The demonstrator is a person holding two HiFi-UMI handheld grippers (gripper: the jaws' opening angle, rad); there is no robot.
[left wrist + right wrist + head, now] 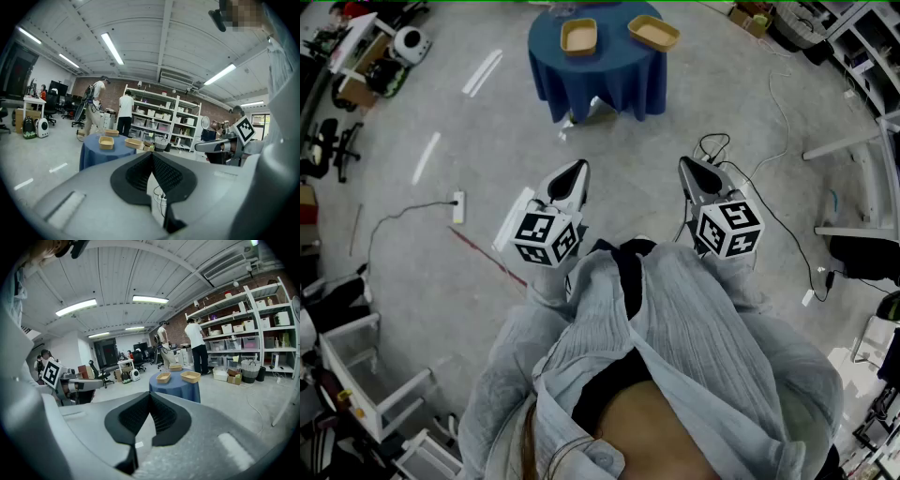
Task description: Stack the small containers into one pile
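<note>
from the head: looks steeply down on a smooth grey concrete floor (487, 141) marked with white tape strips (482, 72), a white power strip (458, 207) and thin black cables (787, 225). finds a round table (609, 84) at the top edge, draped in dark blue cloth falling in soft folds, well apart from both claws. carries two shallow tan containers (579, 37), rectangular with rounded corners, side by side and unstacked. holds the left gripper (579, 169) and right gripper (686, 165) low over bare floor, both smooth grey tapered shells with a black-and-white marker cube behind. catches a pale crinkled shirt (694, 319) along the bottom.

from the left gripper: looks along ribbed black pads (138, 173) pressed tip to tip, clenched on nothing. takes in a white ribbed ceiling (164, 56) with long tube lights, white open shelves (159, 122) of boxes against a brick wall, and two people (125, 112) standing with backs turned. places the blue table left of the tips, far off, with the two tan trays on top and a third container (111, 132) behind, seemingly at the far rim.

from the right gripper: shows the same ribbed black pads shut together, nothing between. sets the table straight ahead beyond the tips, trays lying apart on the cloth, shelves at right, dark office chairs (96, 371) at left.
</note>
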